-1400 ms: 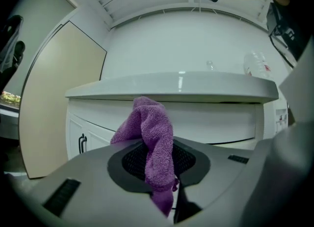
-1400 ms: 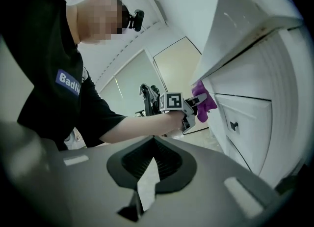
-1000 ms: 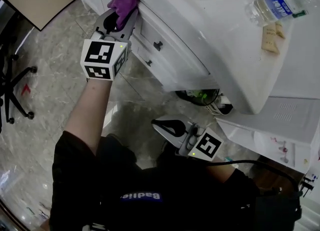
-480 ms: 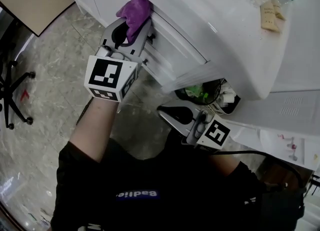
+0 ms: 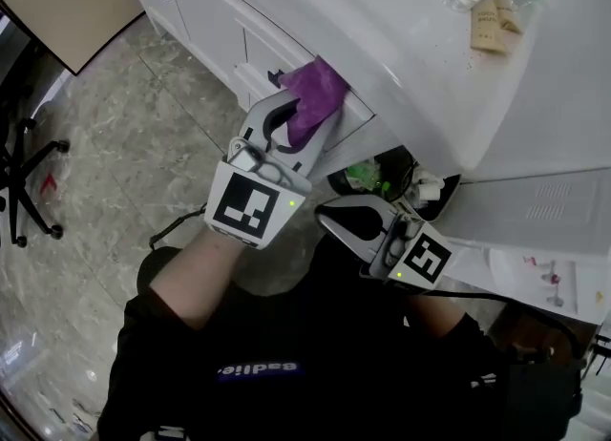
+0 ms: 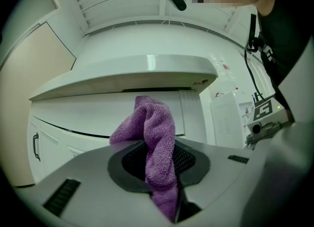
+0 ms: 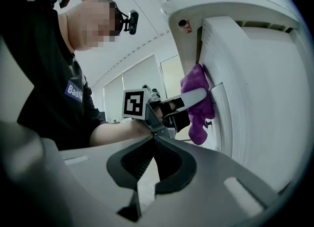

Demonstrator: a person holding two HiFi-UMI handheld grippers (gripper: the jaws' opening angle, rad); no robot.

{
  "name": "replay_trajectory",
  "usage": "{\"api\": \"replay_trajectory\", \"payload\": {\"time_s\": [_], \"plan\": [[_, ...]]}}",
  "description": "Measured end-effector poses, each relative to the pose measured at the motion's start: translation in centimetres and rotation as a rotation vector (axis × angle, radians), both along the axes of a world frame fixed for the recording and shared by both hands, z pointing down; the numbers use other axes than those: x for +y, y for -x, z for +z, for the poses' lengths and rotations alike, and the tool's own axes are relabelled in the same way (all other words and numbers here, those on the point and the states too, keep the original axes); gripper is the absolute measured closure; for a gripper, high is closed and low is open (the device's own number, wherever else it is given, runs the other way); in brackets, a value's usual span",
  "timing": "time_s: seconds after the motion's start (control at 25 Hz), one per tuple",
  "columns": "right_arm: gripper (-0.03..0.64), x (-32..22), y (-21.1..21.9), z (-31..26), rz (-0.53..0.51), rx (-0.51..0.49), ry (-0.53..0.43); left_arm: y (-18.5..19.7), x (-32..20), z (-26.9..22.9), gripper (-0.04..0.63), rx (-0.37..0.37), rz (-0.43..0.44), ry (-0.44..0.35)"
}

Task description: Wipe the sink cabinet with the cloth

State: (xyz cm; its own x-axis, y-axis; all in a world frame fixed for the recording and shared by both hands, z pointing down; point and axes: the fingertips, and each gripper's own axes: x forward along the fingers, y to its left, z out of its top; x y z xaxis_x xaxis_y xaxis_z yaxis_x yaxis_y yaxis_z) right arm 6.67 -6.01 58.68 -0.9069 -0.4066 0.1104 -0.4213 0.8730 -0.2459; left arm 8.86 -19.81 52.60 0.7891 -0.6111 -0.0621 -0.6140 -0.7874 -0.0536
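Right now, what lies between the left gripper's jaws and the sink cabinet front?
The purple cloth: the left gripper is shut on it, and it touches the cabinet front. The right gripper view shows this.

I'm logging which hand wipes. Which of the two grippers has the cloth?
The left gripper: its jaws are shut on the purple cloth, held against the white sink cabinet. The right gripper, lower down, has its jaws together on nothing.
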Motion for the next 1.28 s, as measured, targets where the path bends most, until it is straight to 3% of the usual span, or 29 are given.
{"api": "replay_trajectory", "payload": {"time_s": [0.24, 0.36, 0.48, 0.56, 0.72, 0.88, 1.12, 1.28], "plan": [[0.620, -0.1, -0.2, 0.1, -0.013, -0.009, -0.008, -2.5, 3.0, 0.1, 0.511, 0.010, 0.110, -0.006], [0.620, -0.2, 0.2, 0.2, -0.021, -0.021, -0.010, -1.9, 3.7, -0.3, 0.511, 0.039, 0.129, -0.021], [0.620, -0.1, 0.7, 0.1, -0.029, -0.032, -0.013, 2.1, 2.0, 0.0, 0.511, 0.104, 0.032, 0.062], [0.620, 0.0, 0.9, 0.2, -0.032, -0.033, -0.010, 5.9, -0.5, 0.7, 0.511, 0.079, -0.069, 0.067], [0.620, 0.1, 1.1, 0.4, -0.029, -0.034, -0.005, 13.5, -7.3, 1.9, 0.511, 0.013, -0.275, -0.028], [0.620, 0.4, 1.3, 0.5, -0.023, -0.030, -0.004, 16.2, -12.5, 4.2, 0.511, -0.043, -0.357, 0.004], [0.620, 0.5, 1.6, 0.6, -0.011, -0.023, 0.001, 12.6, -15.0, 8.7, 0.511, -0.135, -0.286, 0.079], [0.620, 0.6, 1.7, 0.7, -0.004, -0.026, 0.010, 10.4, -12.7, 9.6, 0.511, -0.115, -0.190, 0.112]]}}
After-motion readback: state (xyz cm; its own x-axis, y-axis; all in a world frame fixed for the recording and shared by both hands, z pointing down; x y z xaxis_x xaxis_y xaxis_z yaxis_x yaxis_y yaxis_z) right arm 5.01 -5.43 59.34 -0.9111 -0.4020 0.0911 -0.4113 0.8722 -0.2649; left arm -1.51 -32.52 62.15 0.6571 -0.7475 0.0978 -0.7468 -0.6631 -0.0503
